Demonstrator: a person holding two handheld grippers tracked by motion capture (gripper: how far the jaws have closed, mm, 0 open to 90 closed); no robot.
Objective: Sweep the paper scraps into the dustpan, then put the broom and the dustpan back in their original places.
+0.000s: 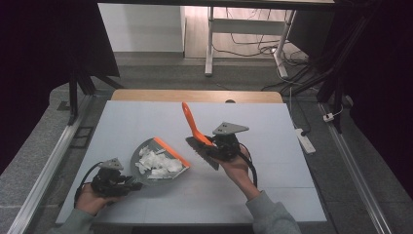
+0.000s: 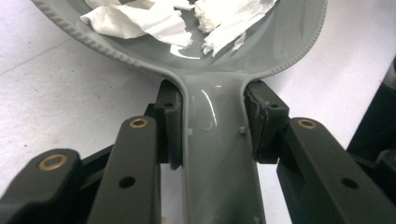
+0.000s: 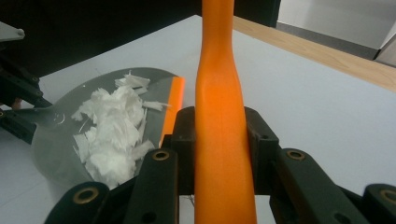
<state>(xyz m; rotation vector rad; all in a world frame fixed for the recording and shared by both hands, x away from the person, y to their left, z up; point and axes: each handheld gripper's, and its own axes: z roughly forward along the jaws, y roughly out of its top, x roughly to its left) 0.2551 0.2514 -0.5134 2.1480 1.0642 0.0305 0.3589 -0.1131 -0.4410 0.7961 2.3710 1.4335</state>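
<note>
Tongs (image 2: pixel 212 135) clamp smooth grey dustpan handle (image 2: pixel 219 154)

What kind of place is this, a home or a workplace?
Probably a lab or workshop set up for recording, not a home. A table with a plain pale top stands between dark curtains, cables trail over the floor behind it, and a power strip lies beside it.

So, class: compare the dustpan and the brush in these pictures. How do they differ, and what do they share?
The dustpan is grey with an orange lip; the brush has an orange handle and dark bristles. The dustpan lies on the table holding white paper scraps; the brush is lifted, handle pointing up and away. Both are clamped by the handle: dustpan in the left gripper, brush in the right gripper.
</note>
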